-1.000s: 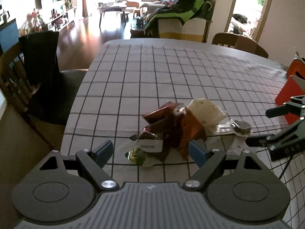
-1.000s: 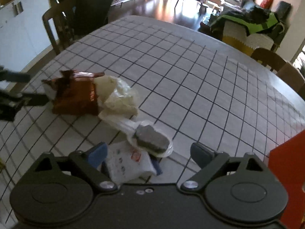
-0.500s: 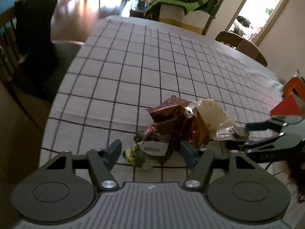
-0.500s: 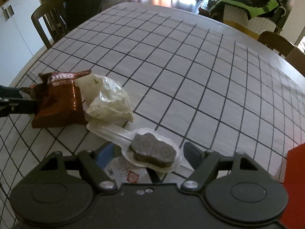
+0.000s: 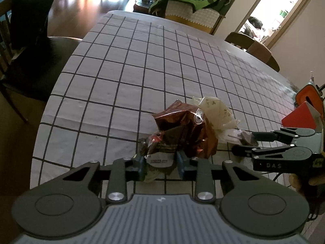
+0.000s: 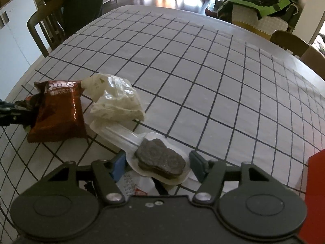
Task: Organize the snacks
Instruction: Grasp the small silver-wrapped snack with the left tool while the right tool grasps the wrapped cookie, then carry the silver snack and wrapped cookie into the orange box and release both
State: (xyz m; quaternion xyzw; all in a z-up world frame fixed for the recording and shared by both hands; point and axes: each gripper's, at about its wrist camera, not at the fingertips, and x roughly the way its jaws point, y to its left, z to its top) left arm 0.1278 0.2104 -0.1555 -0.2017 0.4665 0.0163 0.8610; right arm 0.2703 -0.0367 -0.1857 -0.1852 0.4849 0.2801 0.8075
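Note:
A pile of snacks lies near the front of the checked tablecloth [image 5: 142, 65]. A brown Oreo packet [image 6: 59, 113] [image 5: 191, 128] lies beside a crumpled pale bag [image 6: 115, 99] [image 5: 217, 111]. My left gripper [image 5: 160, 162] has closed on a small dark wrapper with a white label [image 5: 160, 159] at the near edge of the pile. My right gripper [image 6: 158, 162] is partly open around a clear-wrapped dark cookie [image 6: 160, 159], its pads close to the wrap on both sides. A white sachet [image 6: 134, 187] lies under it. The right gripper also shows in the left wrist view [image 5: 243, 142].
A red box [image 5: 300, 116] [image 6: 314, 193] stands at the right edge of the table. An orange container [image 5: 308, 97] is behind it. Wooden chairs [image 6: 46, 28] stand at the left and far right [image 6: 290, 40]. The table's edge runs close on the left.
My left gripper has closed from wide open onto the labelled wrapper. My right gripper has moved forward and narrowed around the wrapped cookie.

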